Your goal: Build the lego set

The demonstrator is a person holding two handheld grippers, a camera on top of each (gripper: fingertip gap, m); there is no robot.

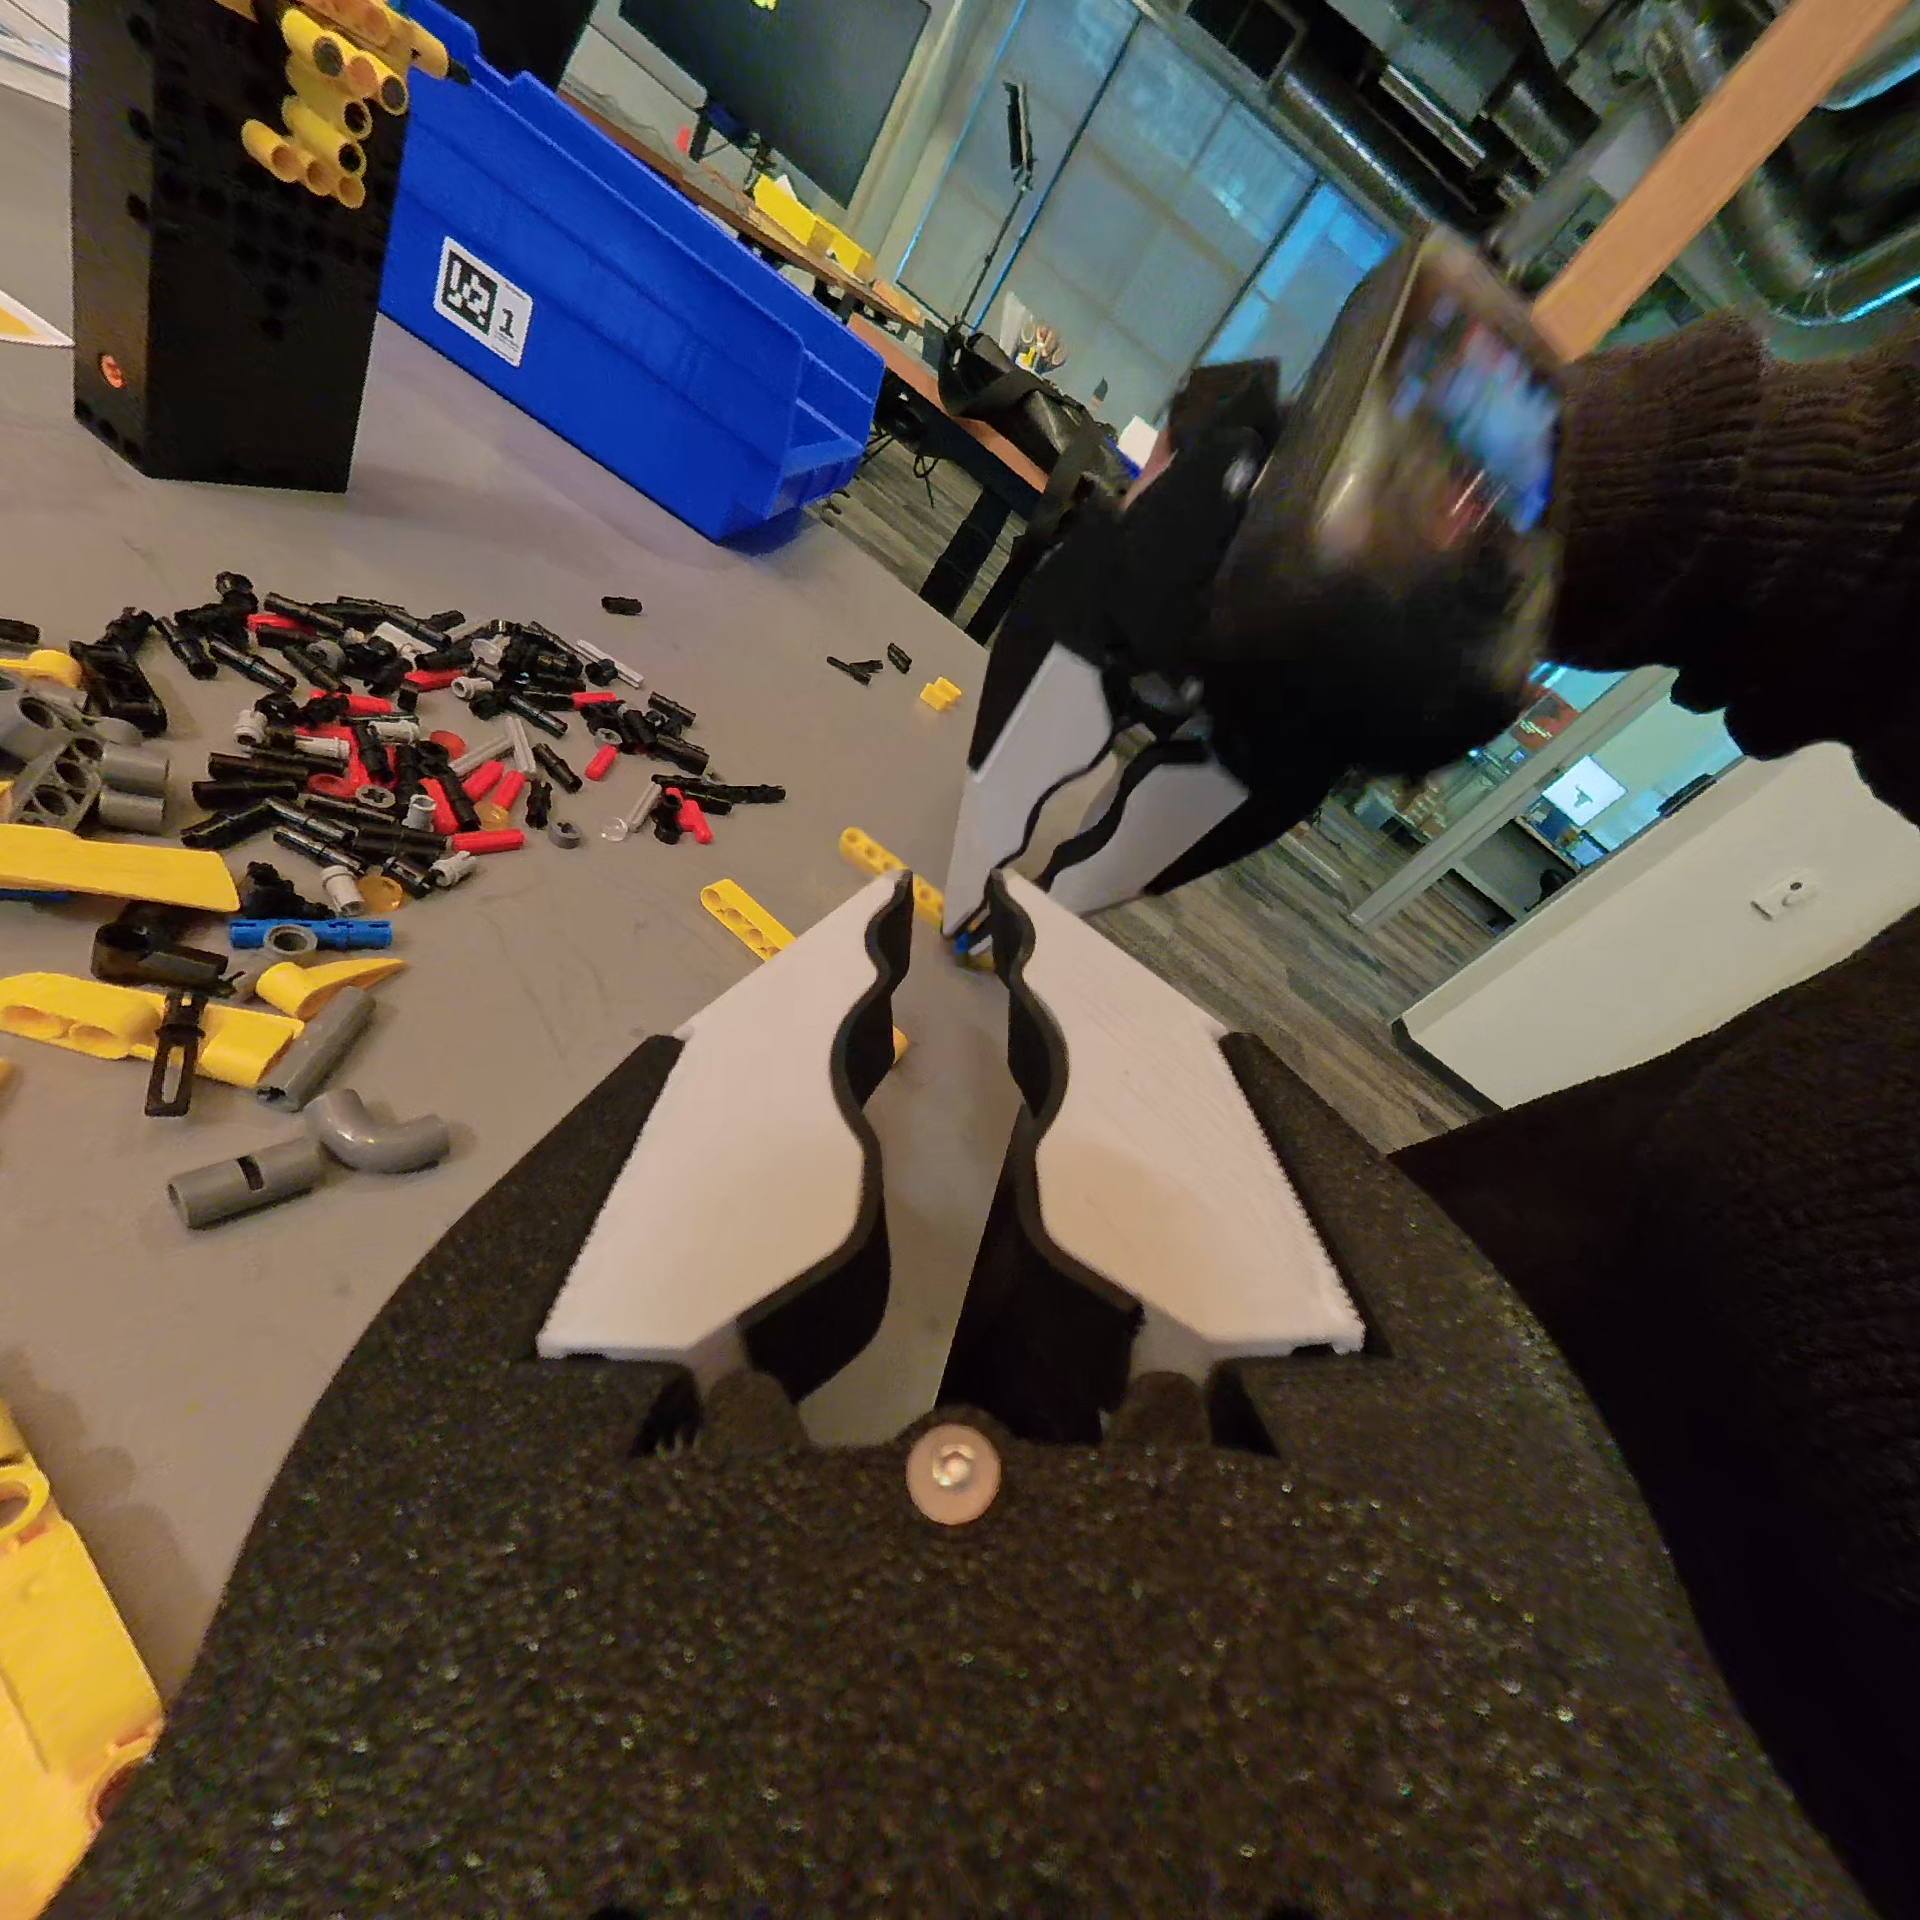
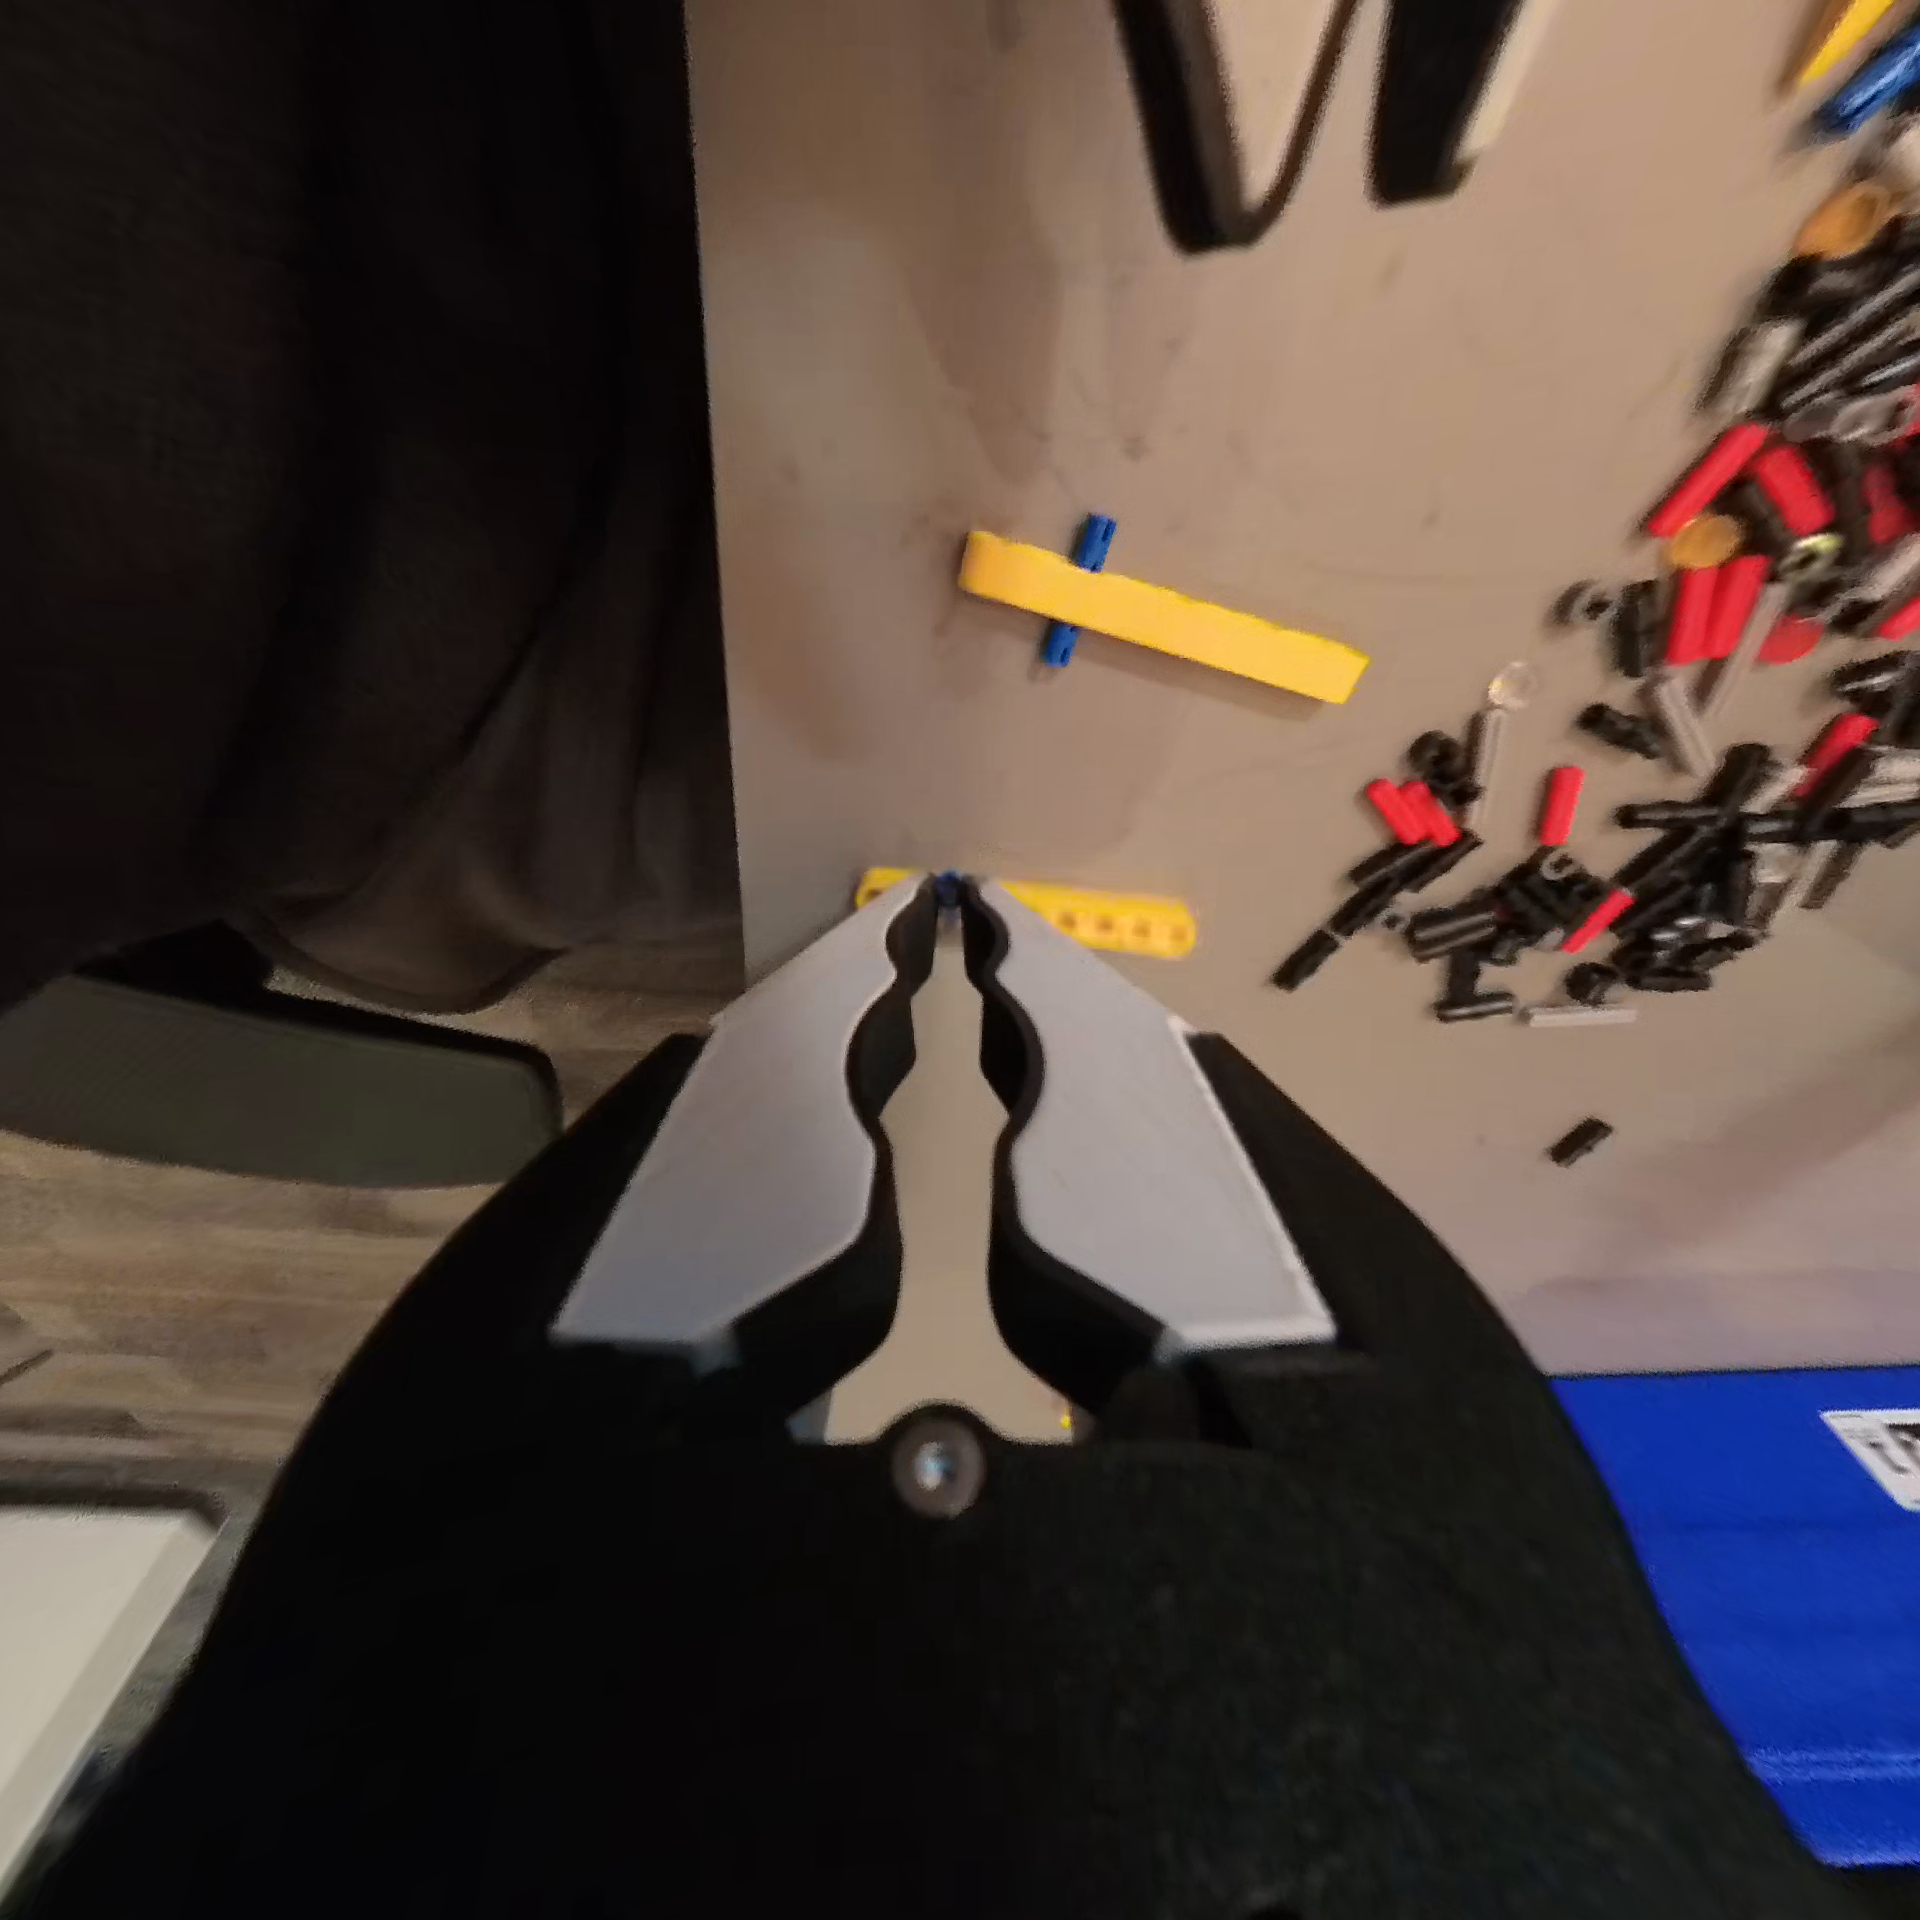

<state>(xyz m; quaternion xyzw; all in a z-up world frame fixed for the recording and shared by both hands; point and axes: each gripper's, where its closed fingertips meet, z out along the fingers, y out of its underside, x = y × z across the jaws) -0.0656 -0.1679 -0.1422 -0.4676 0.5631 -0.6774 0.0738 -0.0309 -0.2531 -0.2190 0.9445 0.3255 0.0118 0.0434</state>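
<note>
My right gripper (image 2: pixel 948 896) is shut on a small blue pin (image 2: pixel 948 888), its tips just above one end of a yellow beam with holes (image 2: pixel 1101 923) near the table's edge. A second yellow beam (image 2: pixel 1153 618) lies farther in, with a blue pin (image 2: pixel 1075 587) across it. In the left wrist view my left gripper (image 1: pixel 951 896) has its jaws a narrow gap apart and holds nothing. It hovers over a yellow beam (image 1: pixel 744 914). The right gripper (image 1: pixel 964 933) shows just beyond its tips, pointing down with the blue pin. The left gripper's fingers (image 2: pixel 1195 156) also show blurred at the top of the right wrist view.
A heap of small black, red and grey pins (image 1: pixel 416 748) lies on the grey table (image 1: pixel 582 1039), with yellow panels (image 1: pixel 114 868) and grey elbow pieces (image 1: pixel 374 1135). A blue bin (image 1: pixel 644 332) and a black perforated block (image 1: pixel 229 270) stand behind. A dark sleeve (image 1: pixel 1745 520) holds the right gripper. There is about 12 cm between the tips of the two grippers. The black perforated block (image 1: pixel 229 270) is about 25 cm from both grippers' fingertips.
</note>
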